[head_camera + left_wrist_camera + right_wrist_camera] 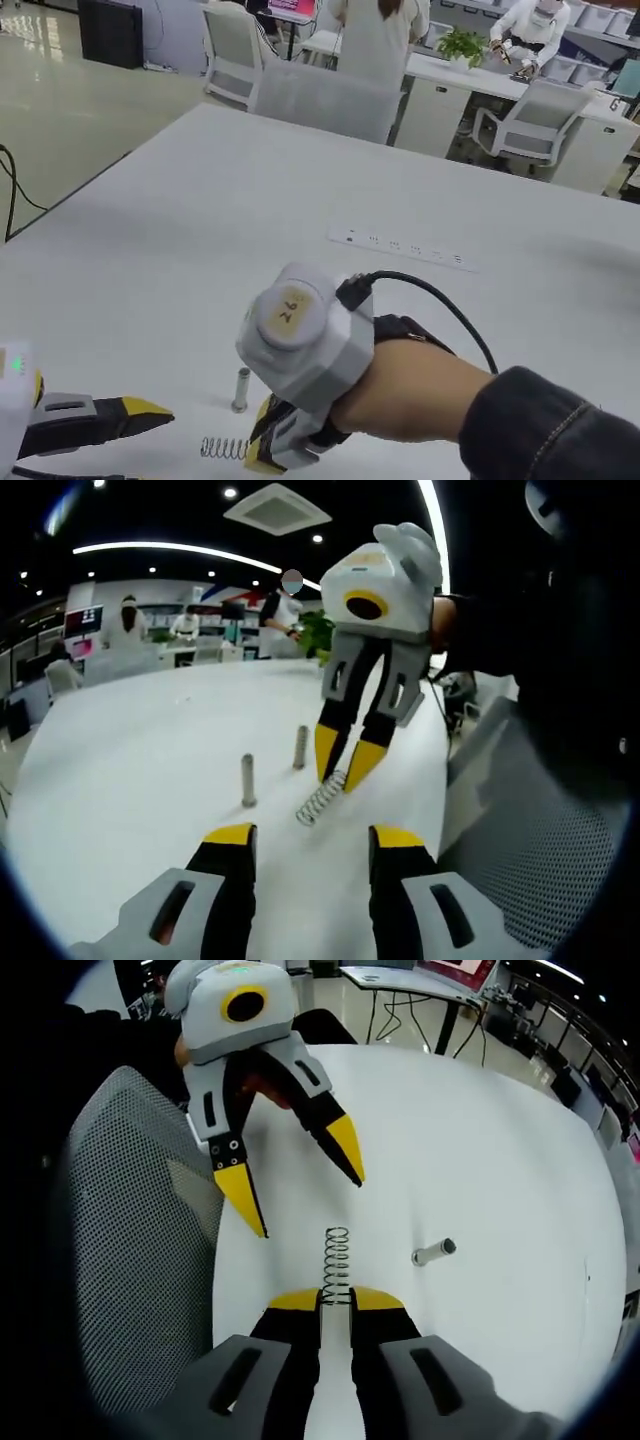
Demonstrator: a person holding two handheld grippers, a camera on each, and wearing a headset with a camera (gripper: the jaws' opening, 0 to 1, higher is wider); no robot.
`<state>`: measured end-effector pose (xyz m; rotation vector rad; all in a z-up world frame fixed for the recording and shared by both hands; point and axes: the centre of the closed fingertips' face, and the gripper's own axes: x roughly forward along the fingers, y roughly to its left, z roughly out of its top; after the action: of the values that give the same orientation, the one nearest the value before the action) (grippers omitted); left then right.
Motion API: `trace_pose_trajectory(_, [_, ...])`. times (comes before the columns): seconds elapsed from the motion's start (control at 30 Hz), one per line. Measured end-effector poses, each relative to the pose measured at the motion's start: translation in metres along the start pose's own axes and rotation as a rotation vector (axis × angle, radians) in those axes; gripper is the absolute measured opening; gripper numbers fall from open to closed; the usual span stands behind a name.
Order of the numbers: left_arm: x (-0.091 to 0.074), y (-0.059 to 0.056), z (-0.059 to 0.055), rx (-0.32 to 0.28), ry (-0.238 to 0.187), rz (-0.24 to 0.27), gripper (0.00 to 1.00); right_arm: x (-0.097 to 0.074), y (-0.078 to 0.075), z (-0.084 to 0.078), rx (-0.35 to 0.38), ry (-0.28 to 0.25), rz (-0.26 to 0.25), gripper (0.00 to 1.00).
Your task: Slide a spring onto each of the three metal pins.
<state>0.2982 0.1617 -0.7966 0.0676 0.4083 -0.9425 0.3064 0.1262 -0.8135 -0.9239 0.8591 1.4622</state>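
spring (337, 1258) | end pinched in right gripper (336, 1300) jaws | left gripper (313, 833) spread

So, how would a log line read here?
right gripper shut on spring | left gripper open | nearer pin bare | farther pin bare

The white bench (200, 200) is smooth and matt. The thin coiled wire spring (337, 1255) is bare bright metal, and the short grey metal pin (241, 388) has a dull sheen. The right gripper (336, 1300) has a smooth pale-grey plastic shell. The grey mesh chair back (130, 1260) looks coarsely woven. The dark denim sleeve (540, 430) is rough cloth.
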Motion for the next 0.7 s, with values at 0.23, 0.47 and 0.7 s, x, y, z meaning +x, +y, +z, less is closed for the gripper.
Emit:
trace_pose_trajectory(0.23, [0.001,-0.006,0.002,0.013,0.005,-0.021,0.35,-0.005,0.011,0.006,-0.050,-0.021,0.031,0.07])
trace_pose_trajectory(0.47, [0.003,-0.011,0.003,0.026,0.007,-0.041,0.30,-0.006,0.017,0.012,-0.089,-0.038,0.044,0.07])
trace_pose_trajectory(0.7, [0.003,-0.014,0.004,0.033,0.004,-0.053,0.26,-0.007,0.021,0.017,-0.127,-0.054,0.056,0.07])
